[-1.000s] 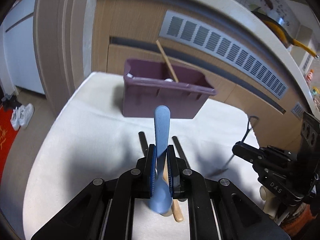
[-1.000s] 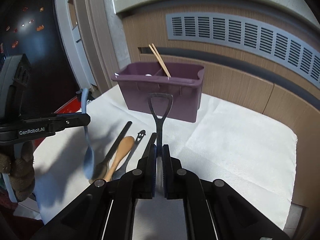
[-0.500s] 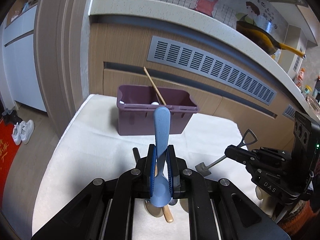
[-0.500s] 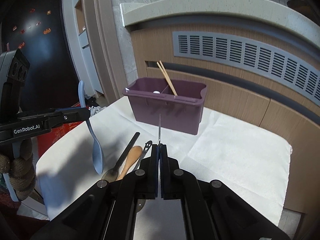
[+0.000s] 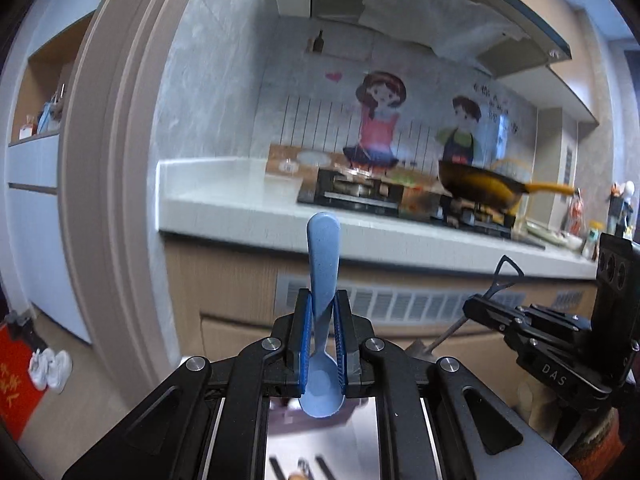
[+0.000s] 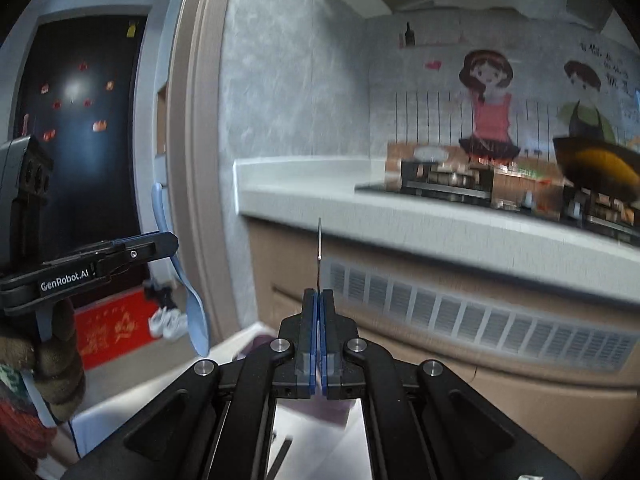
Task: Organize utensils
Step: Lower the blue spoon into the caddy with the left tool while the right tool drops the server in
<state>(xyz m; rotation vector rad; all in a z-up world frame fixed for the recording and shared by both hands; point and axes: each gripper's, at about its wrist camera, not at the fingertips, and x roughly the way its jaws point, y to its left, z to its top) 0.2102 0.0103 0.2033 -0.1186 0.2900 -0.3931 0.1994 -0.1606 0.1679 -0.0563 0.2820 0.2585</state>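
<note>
Grey kitchen counter [image 5: 224, 196], cartoon wall [image 5: 380, 116]

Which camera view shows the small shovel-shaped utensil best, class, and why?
The left wrist view. There the shovel-shaped utensil, held by the right gripper, shows side-on, with its triangular handle loop and part of its blade. The right wrist view shows it only edge-on, a thin line rising from shut jaws.

White-covered table [image 5: 320, 446], blurred utensil handles [image 5: 300, 468], perhaps three, lying on it
</note>
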